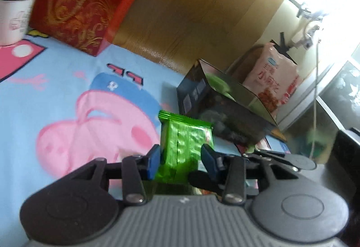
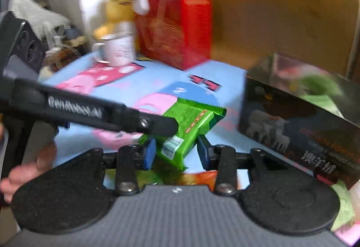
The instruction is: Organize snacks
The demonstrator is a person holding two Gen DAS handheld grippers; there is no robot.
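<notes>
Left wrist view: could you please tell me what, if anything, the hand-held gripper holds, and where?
A green snack packet, pinched across its width near its lower end between the left hand-held gripper's blue pads.

Readable lettering, right wrist view:
- Black arm of the left gripper (image 2: pixel 162 126) crossing the left of the frame: white lettering, blurred, reads roughly "GenRobot.AI".
- Dark box (image 2: pixel 299 125), right side: large white Chinese characters "澳羊绒" at its lower right; above them a line of reddish Latin capitals, too blurred to read.
- Green snack packet (image 2: pixel 191 125), centre: a barcode label and small print, illegible.

Left wrist view:
- Blue cartoon cloth (image 1: pixel 56 80), centre: dark red-edged letters, upside down, apparently "PP".
- Pink snack bag (image 1: pixel 272 80), right: red Chinese characters, the first "小", the rest unclear.
- Red box (image 1: pixel 87 6), upper left: small white label, unreadable.
- White mug (image 1: pixel 13 15): faint pink print, unreadable.
</notes>
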